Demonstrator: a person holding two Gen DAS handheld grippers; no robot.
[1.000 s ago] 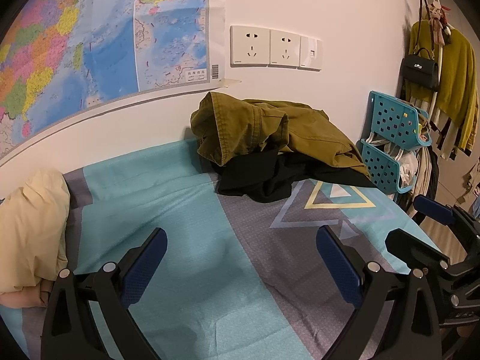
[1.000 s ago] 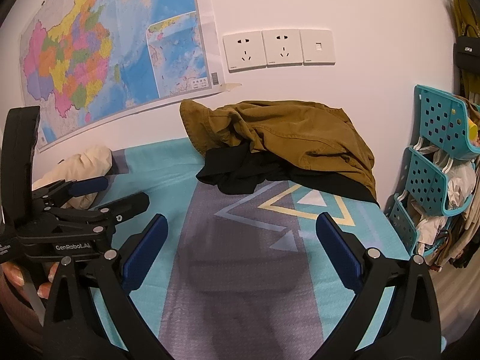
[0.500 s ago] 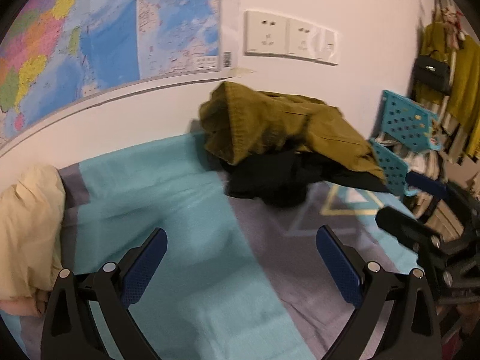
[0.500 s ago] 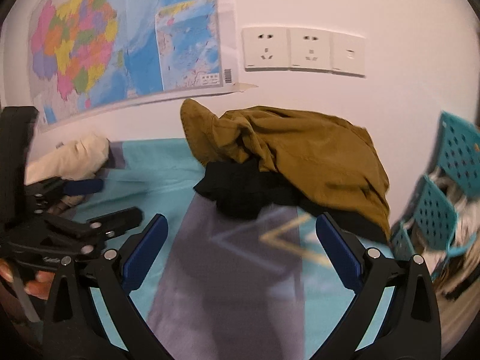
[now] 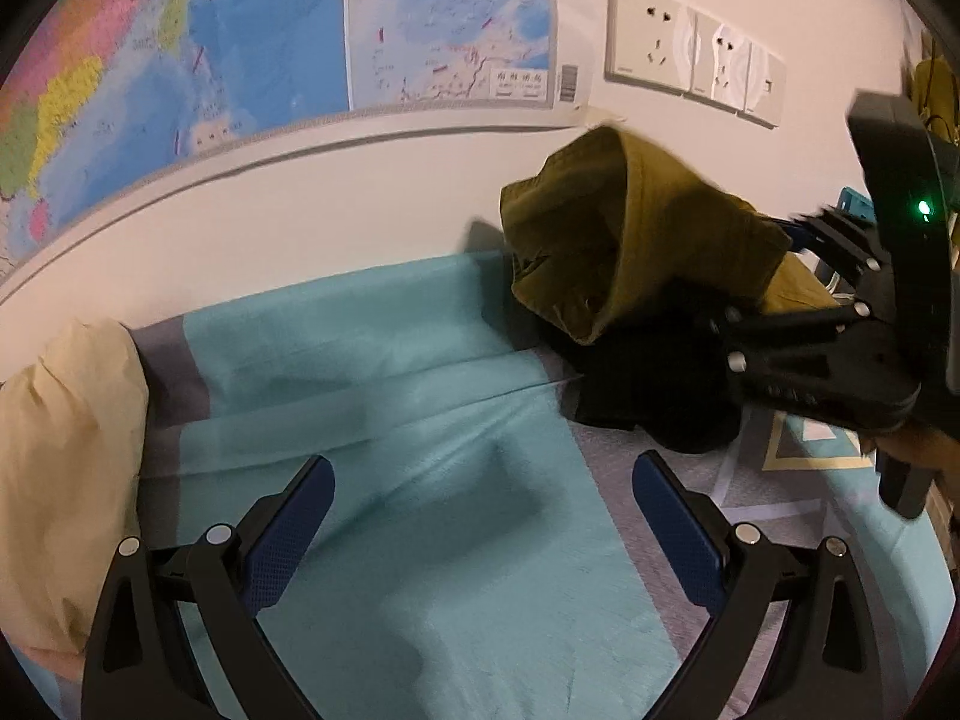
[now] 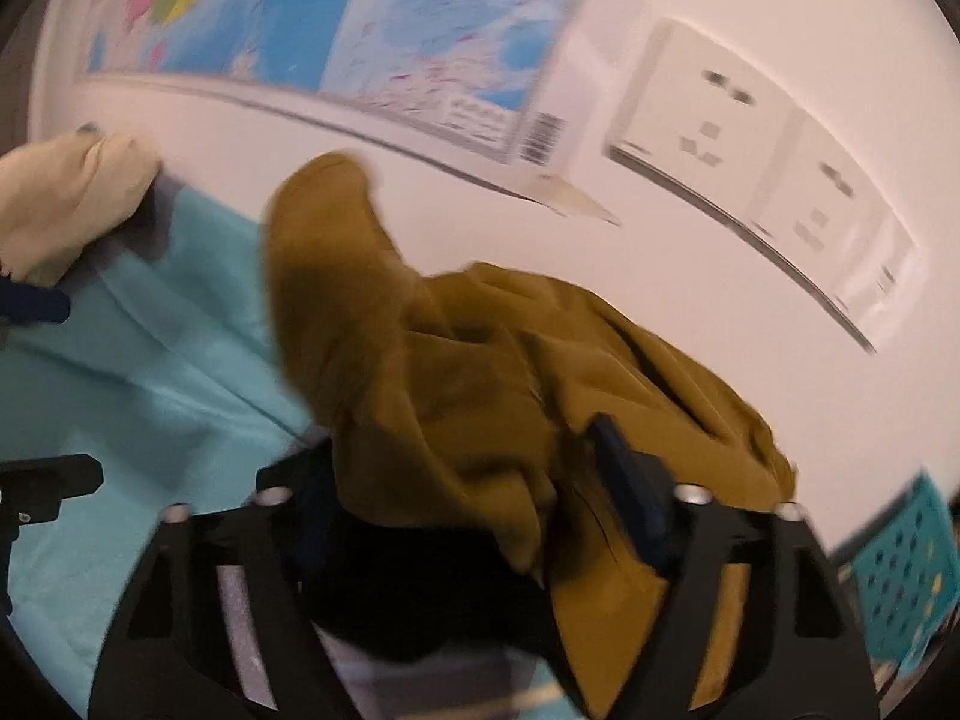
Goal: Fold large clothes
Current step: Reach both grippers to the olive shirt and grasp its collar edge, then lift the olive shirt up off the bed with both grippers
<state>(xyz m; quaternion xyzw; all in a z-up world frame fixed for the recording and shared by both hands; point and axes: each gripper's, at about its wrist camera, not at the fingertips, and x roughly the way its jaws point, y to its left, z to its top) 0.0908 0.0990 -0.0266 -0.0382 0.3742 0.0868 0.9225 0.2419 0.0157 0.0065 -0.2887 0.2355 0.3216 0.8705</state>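
Both cameras now sit much nearer the heap of clothes than a second ago, and the right wrist view has tipped sideways, so the wall slants across it. The bed [image 5: 420,396], under its teal and grey sheet, carries the heap at its far edge against the wall: an olive-brown jacket [image 6: 480,372] lying over a black garment [image 5: 654,396]. The right gripper [image 6: 462,498] has pushed into that heap; its jaws have just been closing, a fold of the jacket now lies between them, and blur hides whether the pads press on it. The left gripper [image 5: 480,534] hovers over bare teal sheet, jaws spread wide with nothing between them. A cream pillow [image 5: 66,456] lies at the bed's left edge. On the wall hang a map [image 5: 270,42] and white sockets [image 5: 690,42].
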